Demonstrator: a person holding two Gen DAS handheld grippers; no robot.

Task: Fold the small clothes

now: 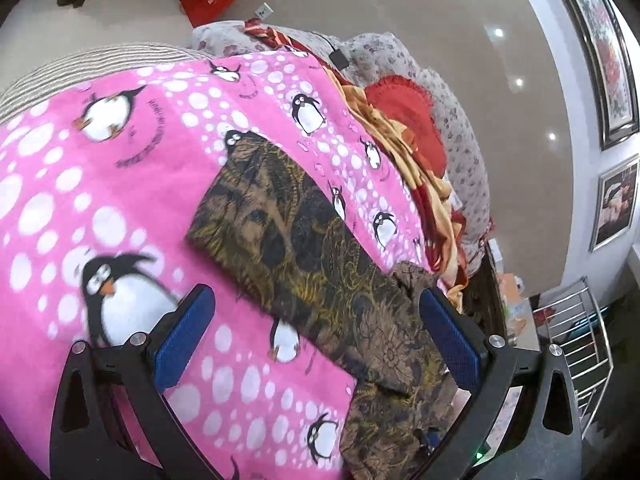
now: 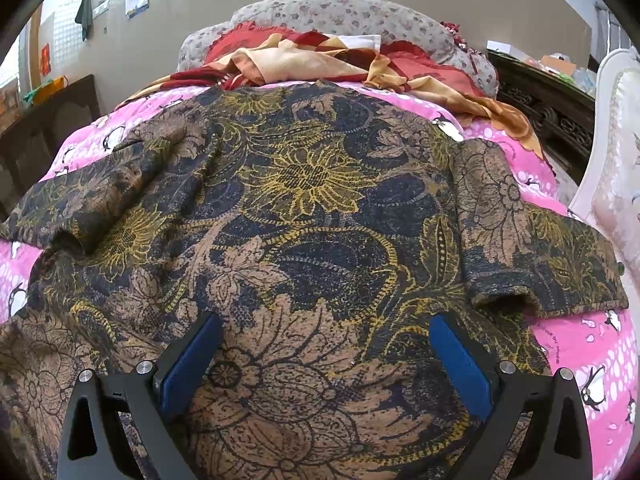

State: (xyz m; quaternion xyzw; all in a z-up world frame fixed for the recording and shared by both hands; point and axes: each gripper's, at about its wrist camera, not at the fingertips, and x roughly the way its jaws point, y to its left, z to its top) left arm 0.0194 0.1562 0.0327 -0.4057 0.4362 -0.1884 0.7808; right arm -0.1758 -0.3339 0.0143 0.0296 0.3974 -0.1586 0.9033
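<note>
A dark floral top in brown, navy and yellow lies spread flat on a pink penguin blanket, both sleeves folded inward over its body. In the left wrist view the same top runs diagonally across the blanket. My left gripper is open, hovering above the top's near part, its blue pads wide apart. My right gripper is open and empty just above the top's lower middle.
A red and tan cloth and a floral grey cushion lie at the bed's far end. A dark carved cabinet stands at the right, a white padded chair beside it. A metal rack stands off the bed.
</note>
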